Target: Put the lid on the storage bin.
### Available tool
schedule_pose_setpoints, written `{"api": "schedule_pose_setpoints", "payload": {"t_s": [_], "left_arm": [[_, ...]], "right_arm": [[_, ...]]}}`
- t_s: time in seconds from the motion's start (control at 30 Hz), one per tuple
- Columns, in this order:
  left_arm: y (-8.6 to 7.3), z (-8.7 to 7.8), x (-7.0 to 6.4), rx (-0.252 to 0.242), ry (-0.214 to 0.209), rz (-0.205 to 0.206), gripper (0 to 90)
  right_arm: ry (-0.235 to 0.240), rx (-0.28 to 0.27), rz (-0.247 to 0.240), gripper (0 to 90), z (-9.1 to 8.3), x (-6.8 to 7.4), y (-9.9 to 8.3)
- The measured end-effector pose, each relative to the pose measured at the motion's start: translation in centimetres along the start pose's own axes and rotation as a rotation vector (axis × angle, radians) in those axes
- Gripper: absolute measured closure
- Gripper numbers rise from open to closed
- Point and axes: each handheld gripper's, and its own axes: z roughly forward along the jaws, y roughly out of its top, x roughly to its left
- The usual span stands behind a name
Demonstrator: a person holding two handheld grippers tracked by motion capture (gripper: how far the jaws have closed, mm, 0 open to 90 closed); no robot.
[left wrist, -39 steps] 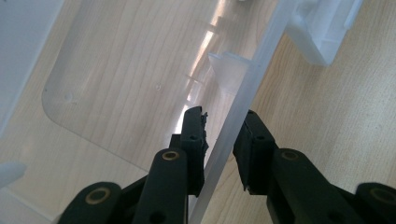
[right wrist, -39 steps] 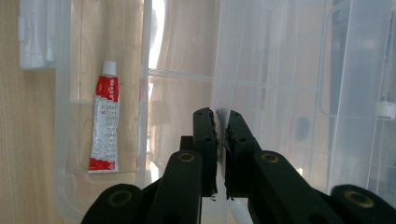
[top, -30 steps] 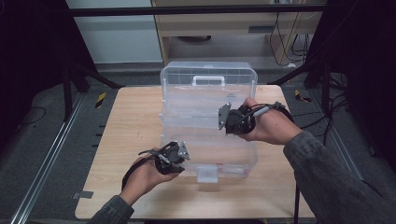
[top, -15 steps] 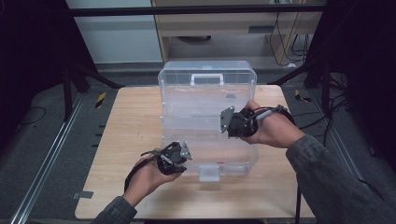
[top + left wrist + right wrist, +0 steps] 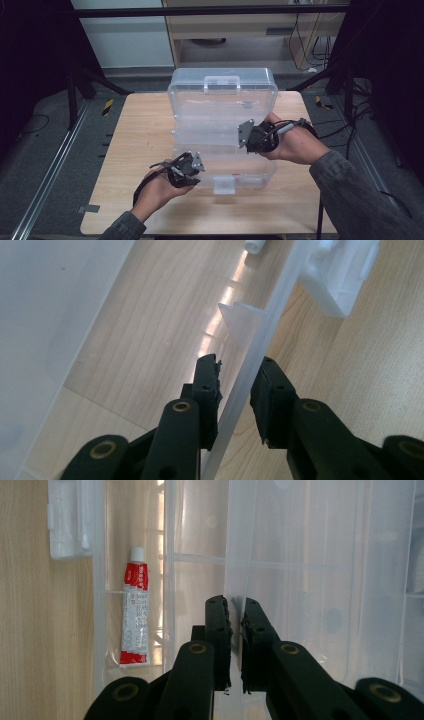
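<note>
High view: a clear plastic organiser box [image 5: 220, 115] stands open on the wooden desk [image 5: 135, 135]. Left hand-held gripper [image 5: 192, 165] straddles its base wall; right hand-held gripper [image 5: 245, 134] pinches its raised lid edge.

Both grippers are black. The left gripper [image 5: 235, 385] has two flat black jaws with round brass-coloured screws on its arms. The right gripper [image 5: 236, 630] looks the same. Each has a grey three-cornered plate on top and a black cable trailing behind. The person wears grey sleeves [image 5: 360, 200].
</note>
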Motion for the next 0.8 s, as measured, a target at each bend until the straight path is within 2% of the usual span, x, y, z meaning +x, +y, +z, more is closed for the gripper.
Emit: {"api": "schedule_pose_setpoints", "payload": {"t_s": [0.27,0.5,0.53,0.57,0.7,0.8], "left_arm": [[-0.04,0.03,-0.02,-0.006,0.0,-0.002,72.7],[-0.07,0.06,-0.09,-0.01,0.001,-0.008,72.6],[-0.15,0.07,-0.41,-0.012,0.002,-0.051,72.6],[-0.17,0.07,-0.45,-0.013,0.002,-0.057,72.6],[-0.16,0.06,-0.43,-0.012,0.003,-0.037,72.3],[-0.21,0.05,-0.51,-0.013,0.008,-0.043,72.2]], "right_arm": [[-0.01,-0.003,-0.004,83.5,0.02,0.35,-0.17],[-0.001,-0.005,-0.006,83.2,0.1,0.78,-0.21],[-0.001,-0.005,-0.006,83.2,0.1,0.78,-0.21],[-0.004,-0.004,-0.007,83.1,0.11,0.83,-0.2],[-0.005,-0.006,-0.004,82.8,0.11,0.79,-0.26],[-0.001,-0.011,-0.004,82.9,0.11,0.75,-0.31]]}}
